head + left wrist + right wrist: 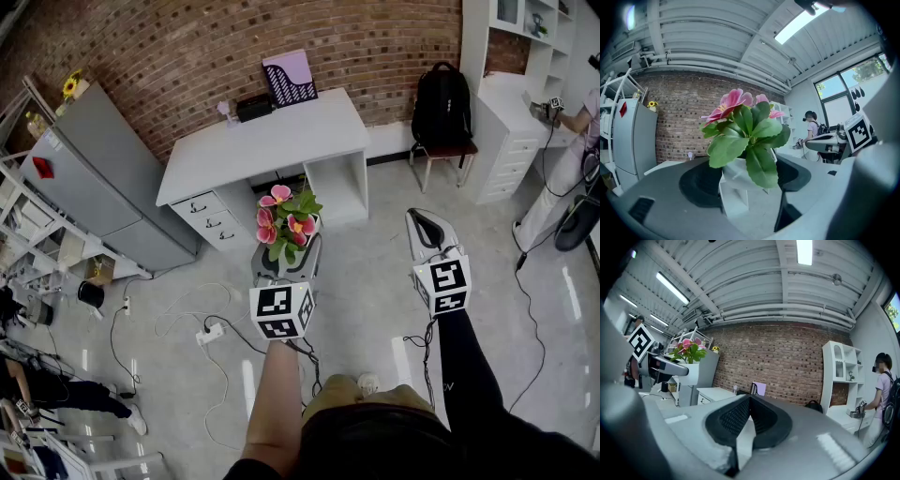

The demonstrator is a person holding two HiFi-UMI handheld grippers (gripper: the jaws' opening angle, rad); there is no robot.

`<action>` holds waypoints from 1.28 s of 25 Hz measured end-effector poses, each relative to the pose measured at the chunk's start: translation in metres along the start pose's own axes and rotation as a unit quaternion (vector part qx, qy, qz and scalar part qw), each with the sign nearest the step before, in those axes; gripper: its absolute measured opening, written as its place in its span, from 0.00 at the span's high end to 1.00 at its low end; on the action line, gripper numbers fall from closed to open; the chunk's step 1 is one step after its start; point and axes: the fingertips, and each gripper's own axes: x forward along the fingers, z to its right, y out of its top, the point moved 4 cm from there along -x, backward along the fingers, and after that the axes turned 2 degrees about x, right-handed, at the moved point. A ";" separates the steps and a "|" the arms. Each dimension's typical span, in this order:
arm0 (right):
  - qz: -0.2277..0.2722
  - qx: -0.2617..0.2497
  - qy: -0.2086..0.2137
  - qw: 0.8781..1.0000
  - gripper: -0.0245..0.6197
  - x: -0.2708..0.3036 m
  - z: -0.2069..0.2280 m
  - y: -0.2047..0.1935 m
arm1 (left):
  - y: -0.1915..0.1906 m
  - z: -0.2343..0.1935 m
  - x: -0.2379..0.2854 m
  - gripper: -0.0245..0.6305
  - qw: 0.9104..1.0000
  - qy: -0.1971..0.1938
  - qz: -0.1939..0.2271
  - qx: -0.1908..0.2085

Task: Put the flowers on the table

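My left gripper [287, 258] grips the flowers [284, 217] by their pot, level above the floor [366, 281], short of the worktop [281, 136]. My right gripper [424, 223] is closed and empty.

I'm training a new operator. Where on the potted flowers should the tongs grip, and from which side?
Grip the white pot by its side walls, below the leaves, coming in level from the side, as the left tongs hold it now. It stands upright, and leaves and flowers spread over its top, so a grasp from above would likely crush them.
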 end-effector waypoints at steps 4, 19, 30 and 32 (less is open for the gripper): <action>0.002 0.003 -0.001 1.000 0.96 -0.011 0.002 -0.001 | -0.002 0.008 -0.005 0.44 1.000 -0.002 -0.001 0.002; 0.015 0.020 0.010 1.000 0.96 0.007 0.002 0.000 | 0.005 -0.009 0.011 0.44 1.000 -0.002 0.009 0.017; 0.001 0.010 0.015 1.000 0.96 0.123 0.009 -0.006 | 0.010 -0.073 0.106 0.44 1.000 -0.014 0.012 0.018; 0.001 0.007 0.014 1.000 0.96 0.148 0.013 -0.003 | 0.013 -0.088 0.130 0.44 1.000 -0.017 0.013 0.017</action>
